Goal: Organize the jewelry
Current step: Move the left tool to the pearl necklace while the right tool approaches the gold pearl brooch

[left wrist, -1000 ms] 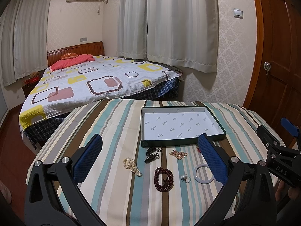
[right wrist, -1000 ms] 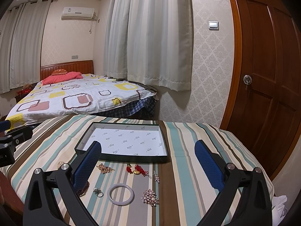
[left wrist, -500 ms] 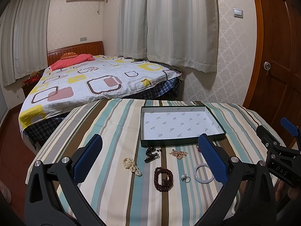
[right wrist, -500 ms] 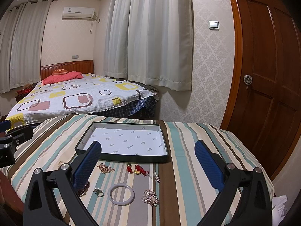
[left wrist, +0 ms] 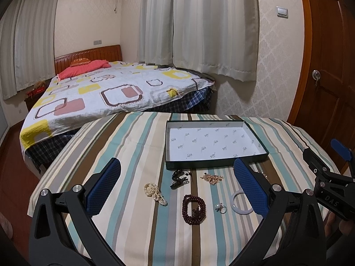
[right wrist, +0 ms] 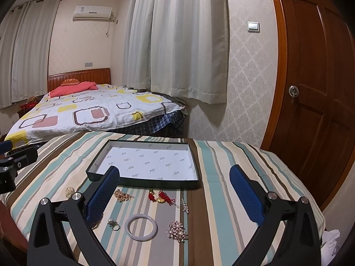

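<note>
Both grippers point(left wrist: 175, 186) point(right wrist: 174, 190) agape above jewelry point(right wrist: 141, 227)

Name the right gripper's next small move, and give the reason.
Probably lower the right gripper onto the white bangle: its jaws stand open and empty, the bangle lies just below between them, and the tray holds nothing yet.

The left gripper point(left wrist: 176, 182) and the right gripper point(right wrist: 174, 190) both hover level, jaws spread wide, gripping nothing.
</note>
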### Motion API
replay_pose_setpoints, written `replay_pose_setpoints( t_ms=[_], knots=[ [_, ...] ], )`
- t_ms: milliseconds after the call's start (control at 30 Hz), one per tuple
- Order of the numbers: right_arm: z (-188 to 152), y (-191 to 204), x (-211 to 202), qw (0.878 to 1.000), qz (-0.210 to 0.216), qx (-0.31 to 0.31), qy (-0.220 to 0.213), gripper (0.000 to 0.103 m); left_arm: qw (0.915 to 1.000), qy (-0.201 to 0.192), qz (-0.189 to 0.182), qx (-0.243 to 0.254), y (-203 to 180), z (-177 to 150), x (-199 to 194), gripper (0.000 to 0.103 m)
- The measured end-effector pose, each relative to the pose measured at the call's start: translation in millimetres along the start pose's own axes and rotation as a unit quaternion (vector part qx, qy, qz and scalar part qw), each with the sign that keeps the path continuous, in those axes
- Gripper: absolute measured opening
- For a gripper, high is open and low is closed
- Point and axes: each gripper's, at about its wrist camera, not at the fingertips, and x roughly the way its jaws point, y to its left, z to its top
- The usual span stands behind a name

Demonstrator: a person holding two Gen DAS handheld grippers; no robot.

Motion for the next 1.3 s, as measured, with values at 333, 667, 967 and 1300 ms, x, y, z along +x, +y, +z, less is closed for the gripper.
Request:
replay_pose_setpoints(
  t_ms=[333,667,967,1300],
  knots=[
    [-45,-12,55,0.998,0.011,0.000,0.058,0.097,0.9990,0.044,0.008,0.003,13,-38,66,0.099],
    [-87,-20,91,0.995,0.019,0.009,0.102,0.096,0.9956,0.092,0.003,-0.018,28,-74,114,0.098],
    [-104,-26,111,0.990,0.025,0.019,0.138,0.095,0.9918,0.126,-0.002,-0.020,30,-87,133,0.079],
    [-116,-24,127,0.984,0.041,0.016,0.175,0.064,0.9893,0.144,-0.008,-0.020,28,-93,144,0.079]
  ],
)
